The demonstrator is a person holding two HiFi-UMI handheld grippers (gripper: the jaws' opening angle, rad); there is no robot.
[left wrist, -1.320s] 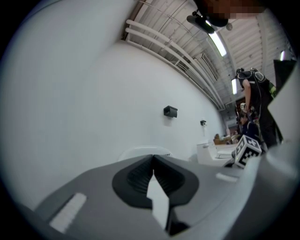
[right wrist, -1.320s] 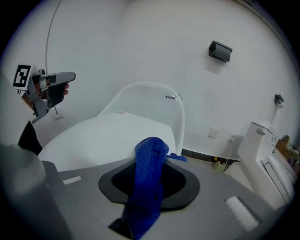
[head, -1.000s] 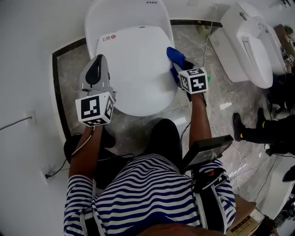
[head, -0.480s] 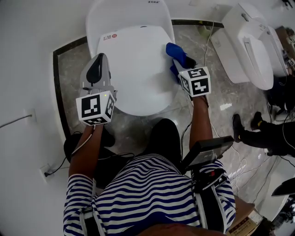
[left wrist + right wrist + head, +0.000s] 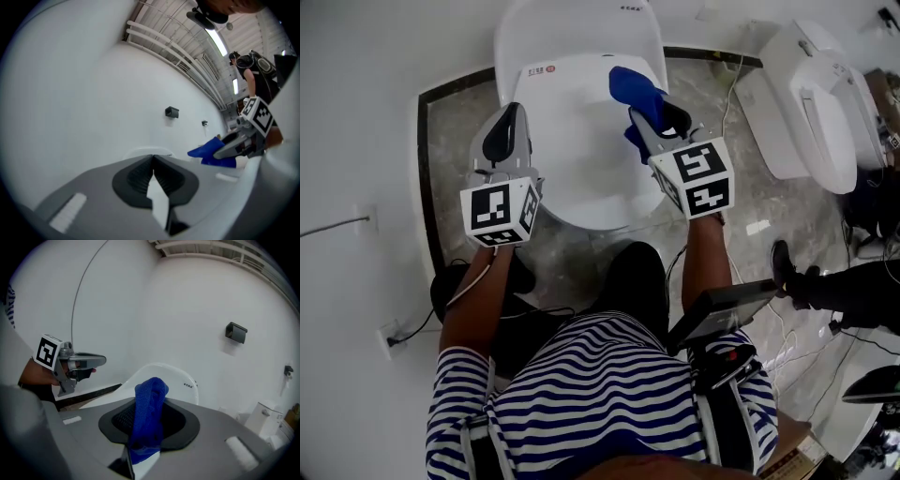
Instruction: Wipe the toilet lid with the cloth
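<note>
Wiping looks under way: the right hand-held gripper (image 5: 645, 120) is clamped on the blue cloth (image 5: 632, 86) over the toilet lid's (image 5: 572, 159) far right side. The left hand-held gripper (image 5: 507, 127), jaws together and empty, hovers by the left rim. Next, I'd guess, the cloth needs pressing down and dragging across.

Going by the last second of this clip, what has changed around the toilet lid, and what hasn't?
The right gripper, shut on the blue cloth, pushed it along the right side of the toilet lid, away from the person toward the hinge end and a little inward. Nothing was taken hold of or let go. The left gripper stayed shut and empty by the lid's left edge.
</note>
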